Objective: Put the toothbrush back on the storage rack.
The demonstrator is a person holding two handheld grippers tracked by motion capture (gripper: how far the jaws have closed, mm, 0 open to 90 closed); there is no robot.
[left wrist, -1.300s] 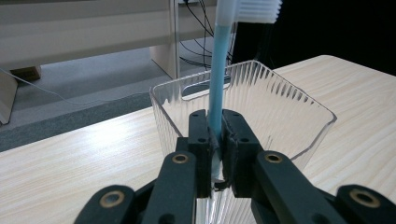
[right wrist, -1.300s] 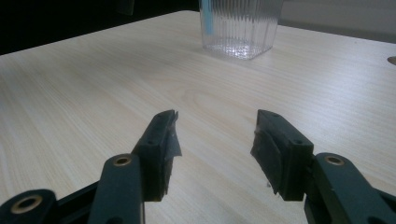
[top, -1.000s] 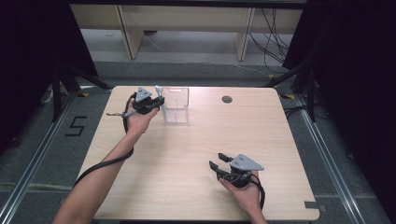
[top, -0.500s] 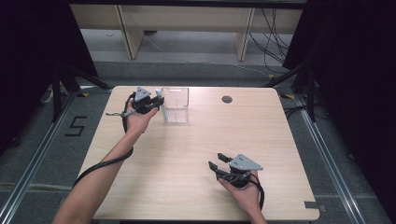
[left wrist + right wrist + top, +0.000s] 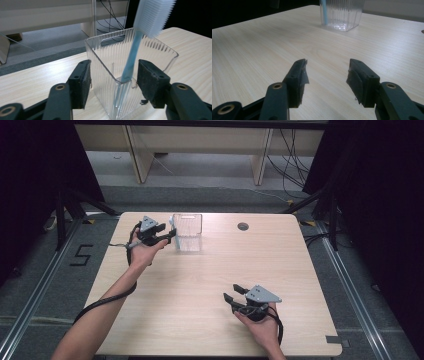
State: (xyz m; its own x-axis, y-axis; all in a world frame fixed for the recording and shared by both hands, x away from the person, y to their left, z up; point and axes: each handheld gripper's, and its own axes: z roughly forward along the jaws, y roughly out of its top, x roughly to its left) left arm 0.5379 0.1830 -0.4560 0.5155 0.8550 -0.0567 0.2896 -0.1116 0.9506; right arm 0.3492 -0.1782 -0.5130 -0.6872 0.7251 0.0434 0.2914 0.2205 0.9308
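Opening just now, your left tongs (image 5: 112, 80) freed the toothbrush (image 5: 132, 60) in the clear holder (image 5: 105, 75) — back straight off | right tongs (image 5: 327, 75) wide, idle.

Light wood-grain table (image 5: 200, 285), rounded corners, one round dark grommet hole (image 5: 243, 226) near its far edge. Grey floor (image 5: 200, 195) beyond the table, with pale wooden furniture legs (image 5: 138, 150) and loose black cables (image 5: 292, 150) behind it. A "5" marked on the floor (image 5: 80, 255) at the left. Black stand legs (image 5: 67, 207) at the left, black drapes (image 5: 385, 195) at the right.
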